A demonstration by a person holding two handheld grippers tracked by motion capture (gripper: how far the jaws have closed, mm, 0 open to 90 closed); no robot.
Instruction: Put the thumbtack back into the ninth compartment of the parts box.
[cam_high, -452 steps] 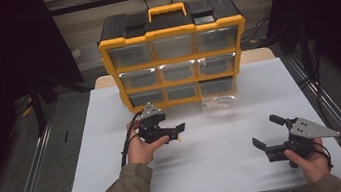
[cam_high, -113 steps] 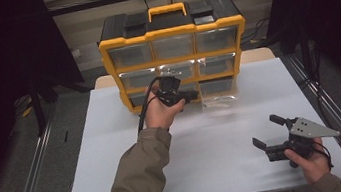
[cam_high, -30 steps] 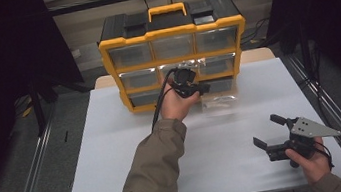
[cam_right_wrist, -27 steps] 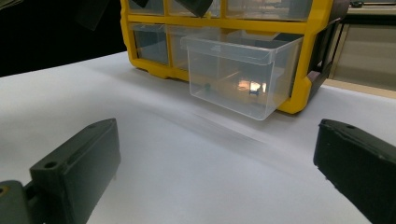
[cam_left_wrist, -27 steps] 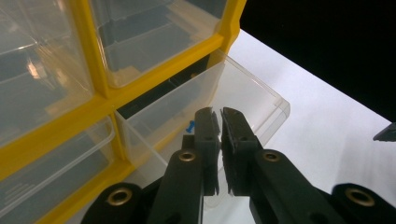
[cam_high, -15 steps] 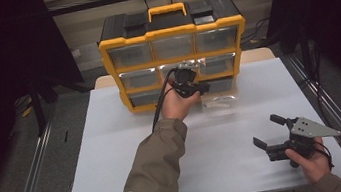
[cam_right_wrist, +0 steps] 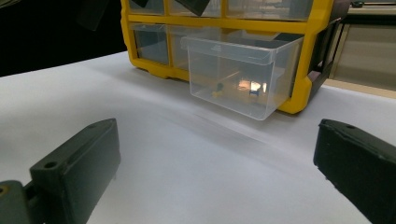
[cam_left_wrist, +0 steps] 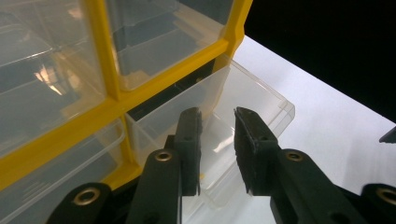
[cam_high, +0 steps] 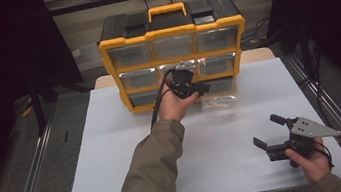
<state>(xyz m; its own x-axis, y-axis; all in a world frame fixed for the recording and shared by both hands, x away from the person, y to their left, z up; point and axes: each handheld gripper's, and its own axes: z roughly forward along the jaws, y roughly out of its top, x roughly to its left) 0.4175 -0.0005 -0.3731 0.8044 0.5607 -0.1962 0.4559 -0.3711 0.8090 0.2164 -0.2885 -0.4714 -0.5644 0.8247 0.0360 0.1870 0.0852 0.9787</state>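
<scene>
Right gripper [cam_high: 271,138]: seen nearest in the high view, held low over the front right part of the desk [cam_high: 117,159]; its fingers [cam_right_wrist: 74,163] are spread wide with nothing between them, as seen in the right gripper view.
Desk: covered in white, with the bare surface lying between the right gripper and the organizer.
Drawer [cam_right_wrist: 240,74]: a clear plastic drawer of the bottom row is seen pulled partly out of its slot, its front end over the desk; small yellow and blue bits [cam_right_wrist: 218,88] are seen on its floor.
Left gripper [cam_left_wrist: 217,140]: held at the pulled-out drawer, well apart from the right gripper; its fingers [cam_left_wrist: 189,140] have just been opening and are parted by a narrow gap; the drawer's front wall is seen through that gap, and whether a pad touches it cannot be told.
Left hand [cam_high: 175,104]: stretched forward in an olive sleeve to the organizer's front.
Organizer [cam_high: 172,31]: a yellow-and-black cabinet of clear drawers, three across and three high, is seen at the far edge of the desk, with a carry handle [cam_high: 166,9] on top.
</scene>
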